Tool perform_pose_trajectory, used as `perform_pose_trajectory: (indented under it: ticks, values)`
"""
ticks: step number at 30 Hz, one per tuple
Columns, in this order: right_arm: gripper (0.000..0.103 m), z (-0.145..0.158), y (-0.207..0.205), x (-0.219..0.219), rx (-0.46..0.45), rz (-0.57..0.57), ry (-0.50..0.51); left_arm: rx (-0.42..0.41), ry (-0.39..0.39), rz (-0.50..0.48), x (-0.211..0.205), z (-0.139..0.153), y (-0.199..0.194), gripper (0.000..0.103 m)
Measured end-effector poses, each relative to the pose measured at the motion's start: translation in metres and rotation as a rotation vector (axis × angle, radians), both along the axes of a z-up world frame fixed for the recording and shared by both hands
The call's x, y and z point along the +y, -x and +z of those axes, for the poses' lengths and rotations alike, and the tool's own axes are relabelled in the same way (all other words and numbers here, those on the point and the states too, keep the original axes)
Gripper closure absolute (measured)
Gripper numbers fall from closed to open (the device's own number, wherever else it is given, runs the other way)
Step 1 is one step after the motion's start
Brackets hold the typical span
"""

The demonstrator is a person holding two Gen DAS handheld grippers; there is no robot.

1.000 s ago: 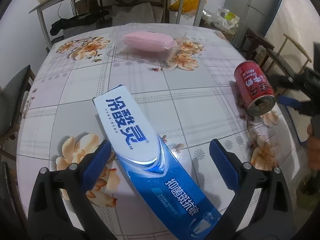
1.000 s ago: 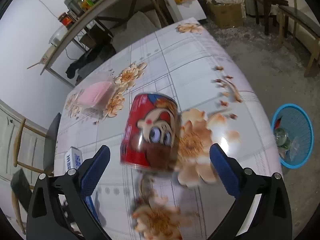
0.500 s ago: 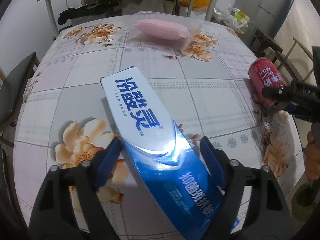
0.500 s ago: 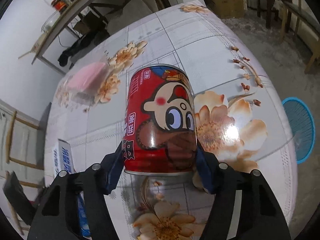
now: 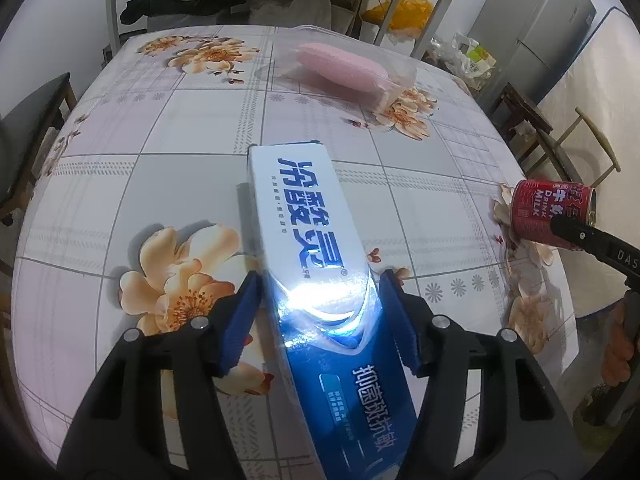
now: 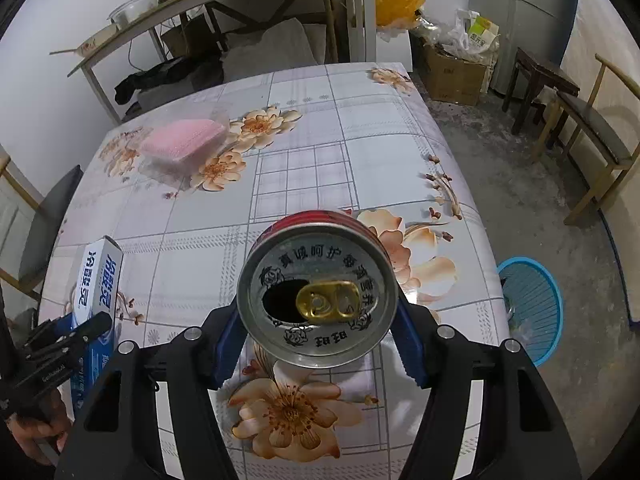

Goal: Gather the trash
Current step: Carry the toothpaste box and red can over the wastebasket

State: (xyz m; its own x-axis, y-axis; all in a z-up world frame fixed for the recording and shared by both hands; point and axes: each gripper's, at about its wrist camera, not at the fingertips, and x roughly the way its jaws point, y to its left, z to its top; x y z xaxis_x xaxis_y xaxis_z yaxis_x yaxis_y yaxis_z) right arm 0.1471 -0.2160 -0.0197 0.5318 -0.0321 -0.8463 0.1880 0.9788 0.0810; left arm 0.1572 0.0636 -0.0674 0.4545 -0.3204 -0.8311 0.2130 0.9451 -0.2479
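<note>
Toothpaste box [image 5: 316, 264] clamped in left gripper [image 5: 320, 312], can [image 6: 318, 292] in right gripper [image 6: 318, 336]

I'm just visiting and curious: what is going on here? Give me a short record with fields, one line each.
Setting: table with a flowered cloth
Left gripper: jaws have just been closing, pads now against the sides of a blue and white toothpaste box
Right gripper: clamped on a red drink can, its opened top facing the camera
Still on table: pink sponge in clear plastic
Bin: blue basket on the floor beside the table
Done so far: nothing dropped in yet
</note>
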Motion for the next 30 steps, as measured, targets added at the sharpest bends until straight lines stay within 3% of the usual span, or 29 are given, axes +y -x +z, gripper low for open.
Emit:
perform_pose_trajectory:
  ticks: [15, 20, 30]
  values:
    - [0.040, -0.001, 0.019, 0.027, 0.034, 0.105, 0.035, 0.009, 0.015, 0.012, 0.007, 0.000, 0.001, 0.047]
    - [0.030, 0.005, 0.022, 0.024, -0.003, 0.090, 0.027, 0.001, -0.005, 0.013, 0.005, 0.000, 0.002, 0.047]
    - [0.032, -0.002, 0.017, 0.022, -0.027, 0.060, -0.030, 0.004, 0.009, 0.036, 0.007, 0.000, 0.002, 0.049]
